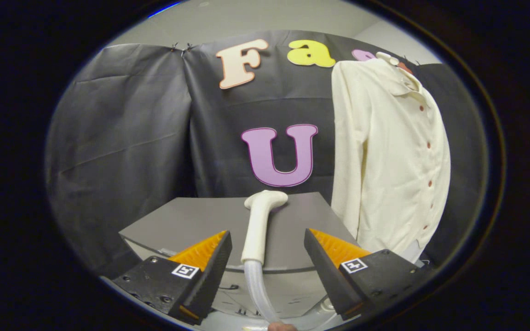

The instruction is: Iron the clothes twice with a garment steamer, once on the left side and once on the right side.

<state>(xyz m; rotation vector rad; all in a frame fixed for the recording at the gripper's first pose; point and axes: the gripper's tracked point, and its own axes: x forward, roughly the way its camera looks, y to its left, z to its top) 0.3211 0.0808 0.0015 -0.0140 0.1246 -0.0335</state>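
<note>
My gripper (268, 243) is spread wide, and its two fingers stand well apart from each other. Between them lies the garment steamer (259, 225), but neither finger touches it: there is a clear gap on the left side of the handle and another on the right side. So I hold nothing at this moment.

The steamer is a pale, cream-coloured wand. It lies on the grey table (187, 220) with its long handle pointing toward me and its wider head at the far end, near the far edge of the table top. The head is turned a little to the right. From the near end of the handle a translucent hose (256, 289) comes out, goes over the near edge of the table and runs down between my fingers (its lower end I cannot follow). The handle itself crosses the near edge of the table, so its near end sticks out a little beyond the top.

The clothes (389, 156) hang to the right of the table, farther away than the steamer, in front of the black cloth wall (122, 138). It is a cream shirt with long sleeves, a collar and a row of small dark reddish buttons down the front. Its left sleeve hangs down just beside the right far corner of the table. The shirt hangs straight and is well apart from my fingers.
</note>
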